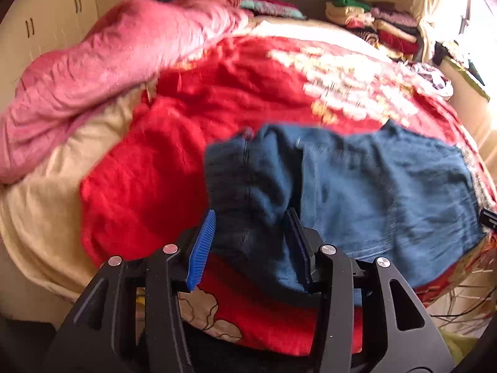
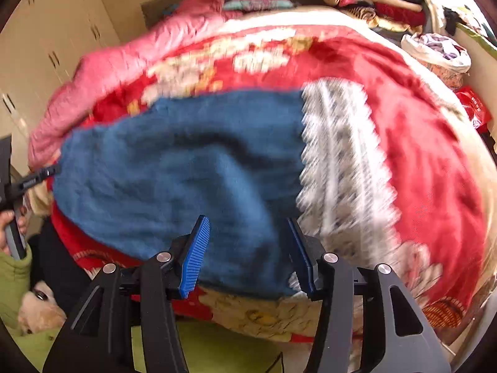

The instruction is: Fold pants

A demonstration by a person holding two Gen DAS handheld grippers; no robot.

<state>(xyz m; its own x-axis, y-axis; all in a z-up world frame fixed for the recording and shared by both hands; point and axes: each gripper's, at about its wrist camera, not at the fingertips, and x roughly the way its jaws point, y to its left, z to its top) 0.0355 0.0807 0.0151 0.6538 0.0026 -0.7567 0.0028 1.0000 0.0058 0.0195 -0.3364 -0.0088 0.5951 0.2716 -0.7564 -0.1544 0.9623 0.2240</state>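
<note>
The blue pants [image 1: 357, 186] lie on the red blanket near the bed's front edge, with a grey-white patterned waistband at the right [image 2: 338, 161]. They also fill the middle of the right wrist view [image 2: 186, 171]. My left gripper [image 1: 251, 245] is open, its blue-padded fingers [image 1: 202, 248] standing either side of a raised dark fold of the pants. My right gripper [image 2: 248, 251] is open over the pants' near edge, beside the waistband. The left gripper's tip shows at the left edge of the right wrist view [image 2: 40, 175].
A red flowered blanket [image 1: 186, 124] covers the bed. A pink quilt [image 1: 93, 71] is bunched at the back left. Stacks of folded clothes [image 1: 372, 21] sit at the headboard's right. White cupboards [image 2: 46, 46] stand at the left. A green sleeve [image 2: 12, 279] is low left.
</note>
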